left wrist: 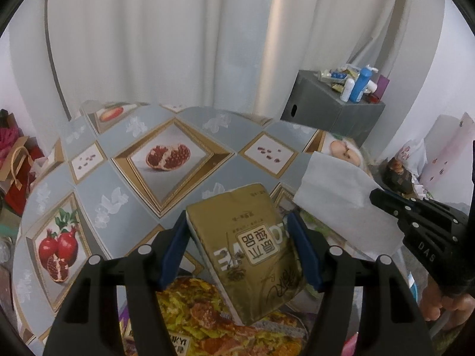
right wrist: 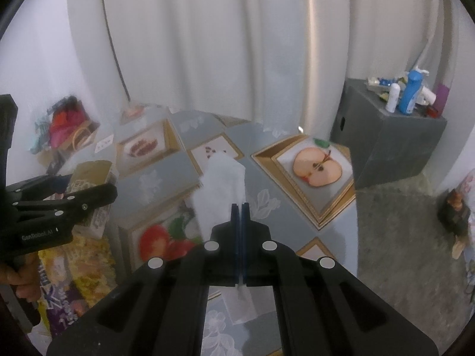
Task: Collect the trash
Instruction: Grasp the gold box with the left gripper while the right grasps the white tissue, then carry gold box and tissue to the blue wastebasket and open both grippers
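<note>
Curtains [left wrist: 166,35] in pale folds fill the back of the room; below them spreads a tabletop [left wrist: 98,184] under a grey cloth printed with gold-framed fruit pictures, a split pomegranate [left wrist: 167,157] at its middle and a halved apple [right wrist: 317,167] toward its right; past the cloth's far right corner stands a grey box [left wrist: 332,109] carrying a blue pump bottle [left wrist: 360,84], a white bottle [left wrist: 347,89] and small wrappers; at the left edge sits a heap of red and pink bags [left wrist: 17,160]; close under the left wrist camera lies a snack packet printed with yellow and orange food [left wrist: 204,320].

Left tool [left wrist: 237,240], its blue pads set apart at a middling width, grips a gold tissue pack [left wrist: 246,246] by its two long sides, the pack raised off the tabletop and tilted; seen from the right wrist camera the same pack sits in that tool at the left edge of the frame, a hand [right wrist: 20,279] on the grip below it.

Right tool [right wrist: 240,210] is fully closed, its pads pinching a white tissue [right wrist: 221,190] that stands up beyond the tips and hangs clear of the cloth; from the left wrist camera the tissue fans out leftward from the black fingertips at the right side of the frame.
</note>
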{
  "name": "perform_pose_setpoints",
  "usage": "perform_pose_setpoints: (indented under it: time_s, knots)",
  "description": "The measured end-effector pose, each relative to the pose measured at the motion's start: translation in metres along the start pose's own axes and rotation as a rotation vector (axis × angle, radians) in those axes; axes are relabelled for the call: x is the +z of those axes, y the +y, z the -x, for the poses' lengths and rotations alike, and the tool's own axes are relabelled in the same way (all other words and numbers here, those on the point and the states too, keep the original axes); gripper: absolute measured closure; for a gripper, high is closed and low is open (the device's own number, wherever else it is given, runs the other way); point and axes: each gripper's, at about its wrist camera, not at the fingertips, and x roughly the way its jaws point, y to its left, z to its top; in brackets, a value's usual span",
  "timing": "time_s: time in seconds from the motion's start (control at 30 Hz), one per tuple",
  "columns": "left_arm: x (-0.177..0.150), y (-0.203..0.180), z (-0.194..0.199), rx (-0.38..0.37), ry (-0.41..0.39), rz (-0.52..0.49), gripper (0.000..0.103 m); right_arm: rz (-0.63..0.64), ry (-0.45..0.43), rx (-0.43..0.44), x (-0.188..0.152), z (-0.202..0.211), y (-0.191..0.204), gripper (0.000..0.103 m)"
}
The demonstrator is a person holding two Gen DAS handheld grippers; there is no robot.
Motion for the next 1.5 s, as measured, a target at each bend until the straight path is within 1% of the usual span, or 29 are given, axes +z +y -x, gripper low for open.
perform_pose_setpoints:
  time_s: [0.3, 0.53, 0.73, 0.87, 0.9, 0.97, 1.1, 1.2, 1.23, 1.37, 1.4, 1.43, 1.5]
  knots:
    - [0.002, -0.011, 0.051, -0.043, -0.070, -0.019, 0.039, -0.019, -0.079, -0.025, -0.001, 0.059, -0.002, 0.103]
    - [-0.009, -0.037, 0.098, -0.103, -0.118, -0.061, 0.039, -0.060, -0.145, -0.064, -0.016, 0.120, -0.013, 0.103]
    - [-0.026, -0.070, 0.137, -0.156, -0.144, -0.110, 0.039, -0.091, -0.192, -0.101, -0.039, 0.171, -0.022, 0.103]
    - [-0.042, -0.100, 0.159, -0.198, -0.156, -0.152, 0.039, -0.127, -0.226, -0.140, -0.066, 0.212, -0.034, 0.103]
    - [-0.045, -0.108, 0.163, -0.209, -0.157, -0.163, 0.039, -0.135, -0.230, -0.148, -0.071, 0.217, -0.036, 0.103]
    - [-0.055, -0.129, 0.170, -0.239, -0.152, -0.192, 0.039, -0.161, -0.238, -0.175, -0.089, 0.234, -0.046, 0.103]
    - [-0.079, -0.178, 0.172, -0.324, -0.104, -0.265, 0.039, -0.248, -0.232, -0.243, -0.134, 0.268, -0.074, 0.103]
    - [-0.098, -0.216, 0.169, -0.380, -0.068, -0.325, 0.039, -0.314, -0.221, -0.315, -0.175, 0.292, -0.099, 0.103]
    - [-0.108, -0.235, 0.165, -0.405, -0.046, -0.355, 0.039, -0.334, -0.217, -0.336, -0.185, 0.297, -0.107, 0.103]
    - [-0.140, -0.290, 0.147, -0.474, 0.053, -0.424, 0.039, -0.463, -0.189, -0.424, -0.250, 0.321, -0.147, 0.103]
    - [-0.150, -0.308, 0.140, -0.481, 0.083, -0.449, 0.039, -0.488, -0.182, -0.434, -0.261, 0.323, -0.154, 0.103]
    - [-0.156, -0.319, 0.135, -0.488, 0.103, -0.466, 0.038, -0.532, -0.169, -0.444, -0.279, 0.324, -0.166, 0.103]
    - [-0.172, -0.352, 0.116, -0.500, 0.175, -0.509, 0.038, -0.606, -0.145, -0.468, -0.302, 0.321, -0.184, 0.103]
